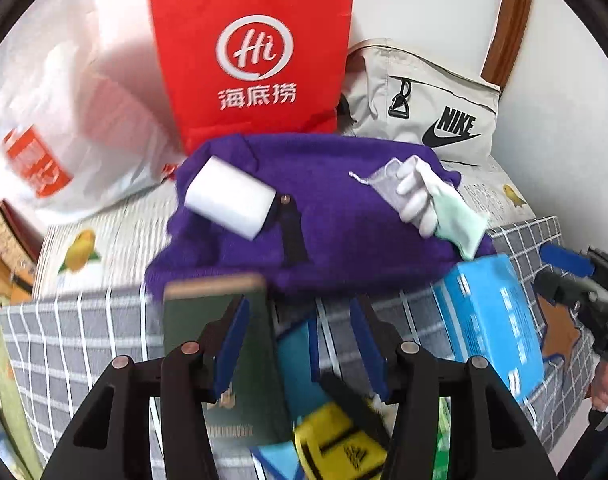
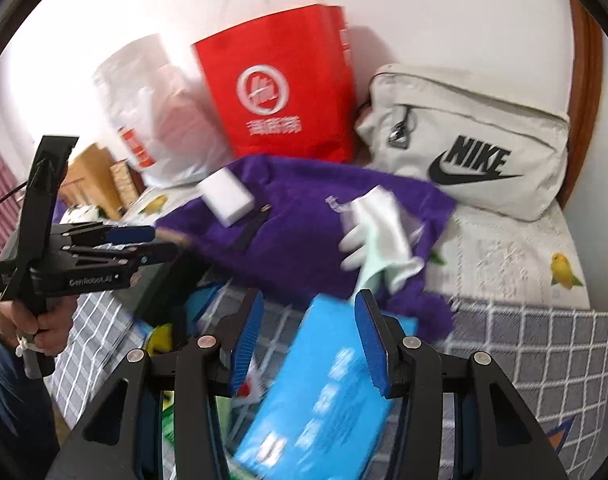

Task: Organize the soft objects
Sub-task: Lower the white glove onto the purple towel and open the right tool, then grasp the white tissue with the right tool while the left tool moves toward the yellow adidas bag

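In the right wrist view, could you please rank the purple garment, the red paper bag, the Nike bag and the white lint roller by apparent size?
1. purple garment
2. red paper bag and Nike bag: look alike, so unranked
3. white lint roller

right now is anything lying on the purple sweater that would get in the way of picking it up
Yes. A white roll lies on the purple sweater toward its left, and a white glove with a pale green cloth lies toward its right. A blue box sits between the open right gripper and the sweater.
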`<state>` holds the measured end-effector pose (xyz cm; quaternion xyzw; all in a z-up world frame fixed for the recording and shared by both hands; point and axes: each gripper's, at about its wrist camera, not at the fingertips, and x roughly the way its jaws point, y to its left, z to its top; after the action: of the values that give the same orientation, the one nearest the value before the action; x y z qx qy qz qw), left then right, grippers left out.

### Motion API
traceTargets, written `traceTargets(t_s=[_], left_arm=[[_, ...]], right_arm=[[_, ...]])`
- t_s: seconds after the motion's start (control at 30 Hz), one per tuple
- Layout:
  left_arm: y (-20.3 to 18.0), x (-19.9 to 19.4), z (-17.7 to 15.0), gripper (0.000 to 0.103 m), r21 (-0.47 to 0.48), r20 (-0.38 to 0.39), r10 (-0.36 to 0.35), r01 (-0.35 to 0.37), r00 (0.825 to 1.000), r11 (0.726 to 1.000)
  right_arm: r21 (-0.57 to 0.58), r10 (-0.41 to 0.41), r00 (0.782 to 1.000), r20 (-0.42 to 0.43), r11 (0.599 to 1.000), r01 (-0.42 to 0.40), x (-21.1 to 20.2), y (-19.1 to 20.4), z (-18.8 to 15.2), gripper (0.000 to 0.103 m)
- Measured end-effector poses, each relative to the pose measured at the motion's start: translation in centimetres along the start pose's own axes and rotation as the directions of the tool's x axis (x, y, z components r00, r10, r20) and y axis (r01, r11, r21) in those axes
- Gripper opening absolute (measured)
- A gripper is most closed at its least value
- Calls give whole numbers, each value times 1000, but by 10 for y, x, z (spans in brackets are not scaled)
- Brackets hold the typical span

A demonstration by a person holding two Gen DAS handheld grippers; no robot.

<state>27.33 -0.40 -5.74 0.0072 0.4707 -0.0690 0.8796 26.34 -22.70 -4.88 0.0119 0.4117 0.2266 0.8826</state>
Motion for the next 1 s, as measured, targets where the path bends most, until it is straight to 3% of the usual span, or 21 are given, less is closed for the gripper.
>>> traceTargets(t_s=[0.3,0.53,0.8,0.93,1.0], left_arm=[[10,-27,-55,51,-70,3,2,-2,1000,998],[8,-37,-89,51,-90,1,-15,15,1000,996],[2,-33,-119,51,-90,-9,-47,46,999,995],[1,-29,-132,51,-92,-12,-52,51,999,994],[0,-27,-138,51,-98,-17,-56,54,998,994]], right_arm=[[-90,99,994,-50,991,-103,-22,46,-63,48],[-109,67,993,-101,991,-78,-33,55,-116,48],[-73,2,983,-184,997,-16,-3,42,-158,48],[-35,14,982,-189,999,-21,7,35,-169,47],[-41,13,988,-156,999,-20,4,34,-171,37]])
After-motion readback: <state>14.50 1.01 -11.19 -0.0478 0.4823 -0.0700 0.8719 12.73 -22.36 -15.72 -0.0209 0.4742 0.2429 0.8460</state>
